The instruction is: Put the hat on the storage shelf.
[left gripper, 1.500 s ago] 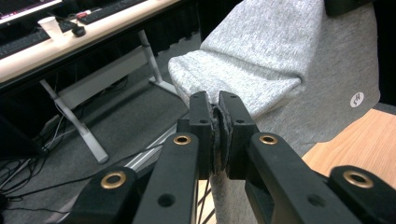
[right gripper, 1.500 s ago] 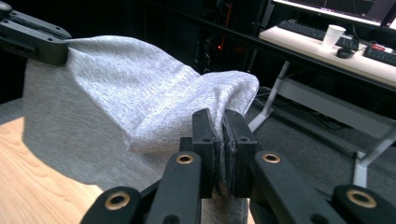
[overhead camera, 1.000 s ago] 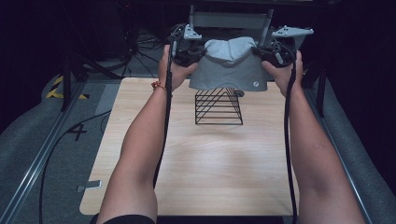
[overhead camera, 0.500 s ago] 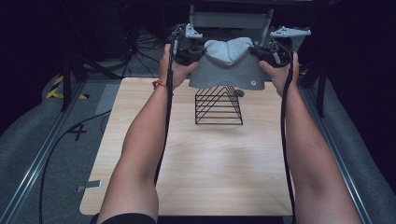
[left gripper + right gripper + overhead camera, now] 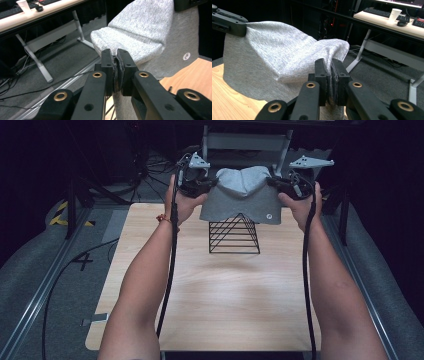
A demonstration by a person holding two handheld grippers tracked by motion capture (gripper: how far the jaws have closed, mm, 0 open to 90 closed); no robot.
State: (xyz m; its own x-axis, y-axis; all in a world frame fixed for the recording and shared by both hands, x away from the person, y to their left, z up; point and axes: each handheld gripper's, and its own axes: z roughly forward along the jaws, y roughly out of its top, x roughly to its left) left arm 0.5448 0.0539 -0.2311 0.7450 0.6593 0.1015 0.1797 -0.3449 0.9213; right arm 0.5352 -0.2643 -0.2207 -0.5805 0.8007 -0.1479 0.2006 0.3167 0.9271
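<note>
The left hand-held gripper [image 5: 117, 53] has its two black jaws pressed together on a fold of the grey garment [image 5: 147, 32], the cloth squeezed into the narrow slit between them. The right hand-held gripper [image 5: 330, 63] pinches the opposite edge of the same garment [image 5: 274, 55] in the same way, with fabric bunched between its closed jaws.

In the high view, the left hand-held gripper [image 5: 214, 182] and right hand-held gripper [image 5: 271, 181] sit level with each other at the far end of the counter [image 5: 210, 295], well apart, with the grey garment [image 5: 242, 195] stretched between them. The cloth is lifted off the counter; its top edge sags slightly in the middle, and a small round white mark shows near its lower right corner. Its lower edge hangs just over the peak of a black wire rack [image 5: 234, 234], which stands on the counter directly below. A black cable [image 5: 170, 270] trails from the left hand-held gripper along the forearm.
</note>
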